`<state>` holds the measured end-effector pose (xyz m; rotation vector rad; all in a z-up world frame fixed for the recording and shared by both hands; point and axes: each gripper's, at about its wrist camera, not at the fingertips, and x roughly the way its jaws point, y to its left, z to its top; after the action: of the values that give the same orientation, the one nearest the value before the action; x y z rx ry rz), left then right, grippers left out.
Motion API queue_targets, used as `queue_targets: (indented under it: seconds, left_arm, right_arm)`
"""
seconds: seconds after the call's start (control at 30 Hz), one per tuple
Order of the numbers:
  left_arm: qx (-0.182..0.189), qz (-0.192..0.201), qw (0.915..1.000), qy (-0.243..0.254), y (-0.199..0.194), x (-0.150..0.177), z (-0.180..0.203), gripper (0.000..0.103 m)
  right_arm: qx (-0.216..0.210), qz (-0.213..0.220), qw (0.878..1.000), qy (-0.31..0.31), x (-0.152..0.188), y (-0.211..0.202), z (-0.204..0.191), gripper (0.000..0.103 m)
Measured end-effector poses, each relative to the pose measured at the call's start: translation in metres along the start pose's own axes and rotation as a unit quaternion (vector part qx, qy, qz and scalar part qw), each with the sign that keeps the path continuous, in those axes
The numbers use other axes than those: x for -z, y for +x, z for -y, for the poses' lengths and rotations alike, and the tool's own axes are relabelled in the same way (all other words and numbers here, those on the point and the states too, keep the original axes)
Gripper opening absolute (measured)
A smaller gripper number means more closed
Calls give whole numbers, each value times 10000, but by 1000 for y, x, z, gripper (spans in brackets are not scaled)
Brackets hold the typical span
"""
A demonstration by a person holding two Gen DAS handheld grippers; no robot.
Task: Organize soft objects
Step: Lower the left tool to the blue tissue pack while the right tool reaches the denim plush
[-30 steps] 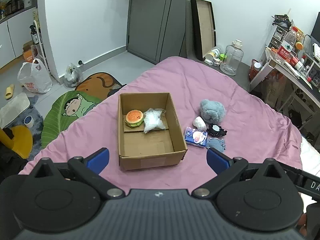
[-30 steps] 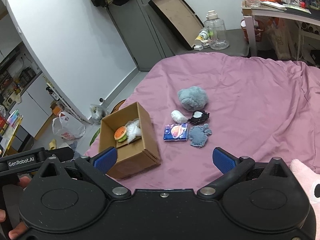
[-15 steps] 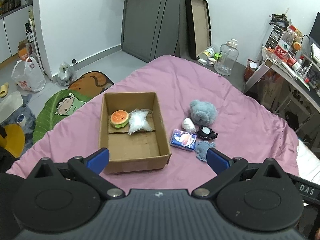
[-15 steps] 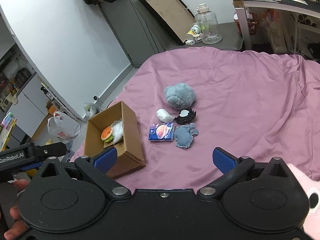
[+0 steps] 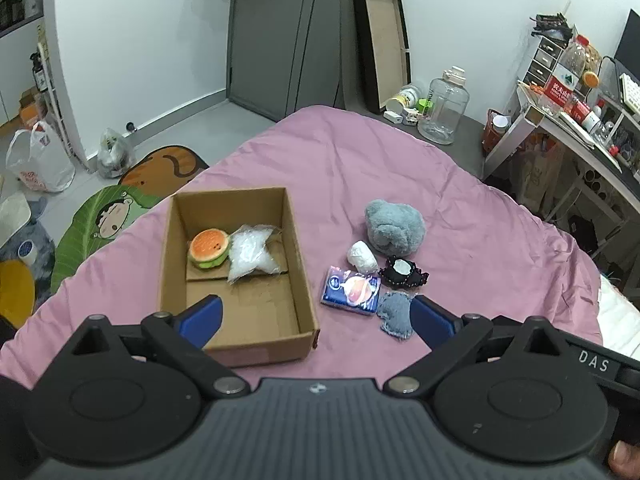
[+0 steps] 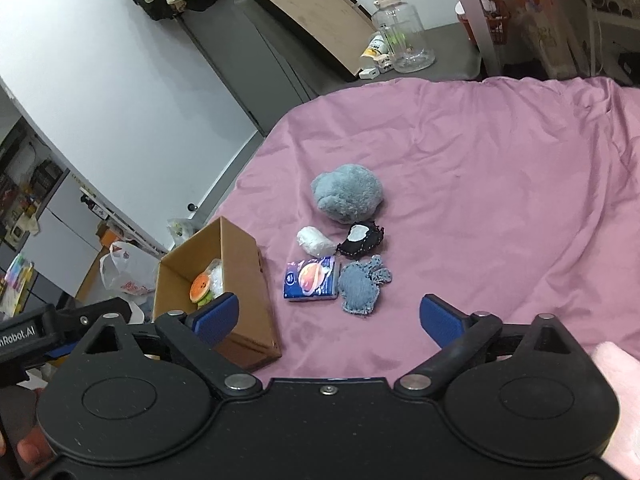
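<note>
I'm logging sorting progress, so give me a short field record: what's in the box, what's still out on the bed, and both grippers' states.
container: open brown cardboard box on the pink bedspread
inside box: orange-and-green burger-shaped squishy toy; clear crinkled plastic bag
outside, right of the box: fluffy grey-blue plush; small white wad; black lace piece; blue tissue pack; blue-grey knitted piece
left hand-held gripper: open, empty
right hand-held gripper: open, empty, jaws just closing slightly

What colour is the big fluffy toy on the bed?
The fluffy toy is grey-blue, clearest in the right wrist view.
</note>
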<state>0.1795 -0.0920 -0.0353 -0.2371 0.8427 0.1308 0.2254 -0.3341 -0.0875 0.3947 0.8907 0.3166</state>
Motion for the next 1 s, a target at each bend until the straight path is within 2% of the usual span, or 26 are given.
queue_targets:
  seconds: [0.23,0.43,0.5,0.6,0.73,1.0]
  left_arm:
    - [85,-87,9999,94,30,-8,14,88]
    - [84,-190,9996,214,56,-15,27,83]
    - [76,-262,9991,317,67,-15,32,77]
    - [77,-442,9984,338,87,-16,36,69]
    - [50,-612,9973,403,107,-19,41,63]
    - [93,-916,9925,810,141,-21,63,59]
  right_arm:
    - [-180,-245,9992,242,-5,36,13,77]
    - [-151,-411,9974,577,-8,65,26,64]
    - [-169,-465,9960,747,-8,76,33,59]
    - [-202,-550,9937,954,-6,88,40,54]
    - [-292,-590,9900,1249,-4,100,53,54]
    - [-447,-830,9828,1590,-1,125,68,50]
